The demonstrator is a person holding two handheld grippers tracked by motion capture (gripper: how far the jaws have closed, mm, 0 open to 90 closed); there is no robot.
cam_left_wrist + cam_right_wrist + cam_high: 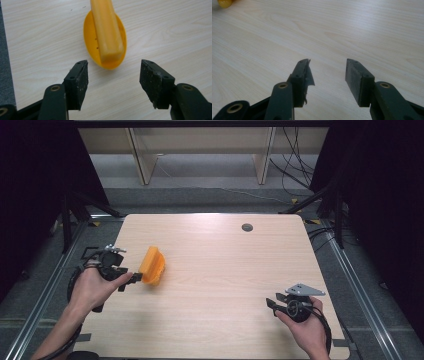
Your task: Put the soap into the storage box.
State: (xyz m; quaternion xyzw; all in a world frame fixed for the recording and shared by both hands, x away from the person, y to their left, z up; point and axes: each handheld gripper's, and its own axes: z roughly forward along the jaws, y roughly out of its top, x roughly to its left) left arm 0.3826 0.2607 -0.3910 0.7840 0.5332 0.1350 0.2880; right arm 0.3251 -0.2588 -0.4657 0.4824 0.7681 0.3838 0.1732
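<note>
Nearest, both my hands rest at the table's (220, 270) near edge. Right gripper (273, 305) idles wide apart over bare wood, holding nothing. Left gripper (113, 75) is also spread wide, jaws flanking the near end of the orange brush (106, 32), not touching it. Judged step: approach before grasp. Next: advance, center on the raised handle, close.

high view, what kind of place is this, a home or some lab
Most likely a lab or recording booth, not a home: a bare wooden table ringed by black curtains, loose cables on the floor, and metal rails beside the table.
</note>
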